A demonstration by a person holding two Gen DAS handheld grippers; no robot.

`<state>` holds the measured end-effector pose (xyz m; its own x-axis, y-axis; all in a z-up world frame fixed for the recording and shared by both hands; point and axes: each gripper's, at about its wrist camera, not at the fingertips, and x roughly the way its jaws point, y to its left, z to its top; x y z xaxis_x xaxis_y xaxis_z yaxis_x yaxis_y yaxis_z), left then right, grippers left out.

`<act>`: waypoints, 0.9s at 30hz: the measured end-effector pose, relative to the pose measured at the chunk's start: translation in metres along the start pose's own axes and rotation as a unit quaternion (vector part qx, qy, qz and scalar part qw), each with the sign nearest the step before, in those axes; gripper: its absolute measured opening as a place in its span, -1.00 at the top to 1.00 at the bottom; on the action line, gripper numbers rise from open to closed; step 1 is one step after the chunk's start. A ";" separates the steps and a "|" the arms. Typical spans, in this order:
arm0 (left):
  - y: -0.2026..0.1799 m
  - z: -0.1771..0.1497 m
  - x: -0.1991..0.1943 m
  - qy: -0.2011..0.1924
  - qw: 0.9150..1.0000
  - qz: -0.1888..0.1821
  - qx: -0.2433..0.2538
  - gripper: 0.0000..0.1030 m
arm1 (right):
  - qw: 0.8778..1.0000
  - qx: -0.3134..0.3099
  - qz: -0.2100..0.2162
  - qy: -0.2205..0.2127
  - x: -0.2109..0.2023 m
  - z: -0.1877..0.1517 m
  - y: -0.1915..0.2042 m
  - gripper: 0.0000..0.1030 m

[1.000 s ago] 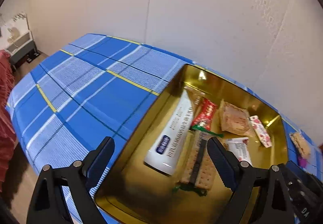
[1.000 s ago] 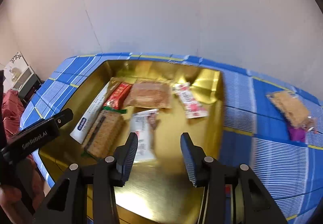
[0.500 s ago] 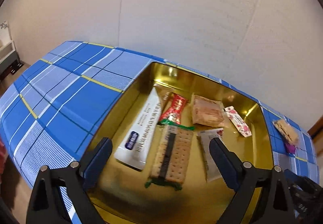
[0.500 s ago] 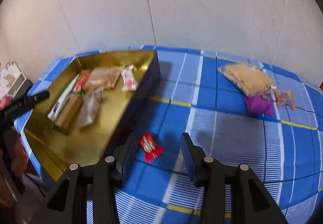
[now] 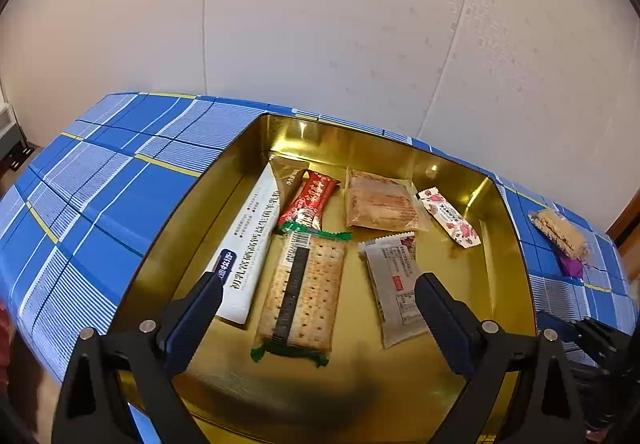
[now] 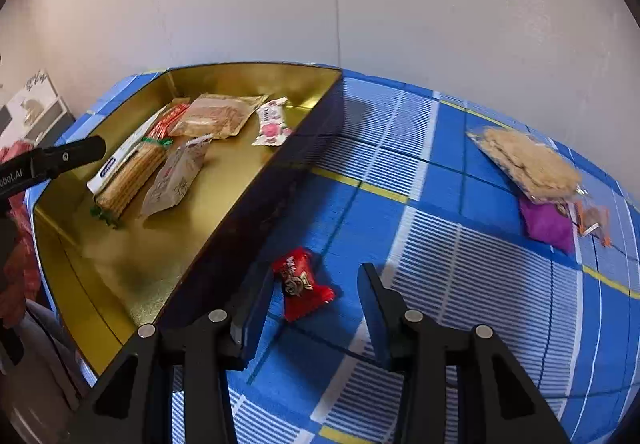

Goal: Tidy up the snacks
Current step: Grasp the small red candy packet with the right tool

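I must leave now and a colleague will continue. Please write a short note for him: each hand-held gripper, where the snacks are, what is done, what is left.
Left hand-held gripper: open, empty, above the gold tray.
Right hand-held gripper: open, empty, its fingers on either side of the red candy on the tablecloth, beside the tray wall.
Done: six packets lie in the tray, among them the cracker pack and the white tube.
Left: the red candy, then the biscuit bag, purple packet and small orange wrapper.

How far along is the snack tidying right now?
Seven packets, among them the green-edged cracker pack, already lie in the gold metal tray. The open right gripper frames the small red candy packet on the blue plaid cloth, ungrasped. The clear wafer bag and purple packet remain outside.
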<state>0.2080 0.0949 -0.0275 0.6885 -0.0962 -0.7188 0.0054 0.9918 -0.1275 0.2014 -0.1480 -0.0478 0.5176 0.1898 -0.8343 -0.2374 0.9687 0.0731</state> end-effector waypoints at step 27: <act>-0.118 -0.028 -0.033 -0.022 0.991 -0.061 0.120 -0.89 | 0.988 0.143 -0.052 -0.004 -0.037 -0.046 -0.114 0.50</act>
<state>0.1641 -0.0213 -0.0080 0.7029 -0.2187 -0.6768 0.2593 0.9649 -0.0425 0.1717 -0.2727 -0.0506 0.5341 0.0879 -0.8408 0.0590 0.9883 0.1408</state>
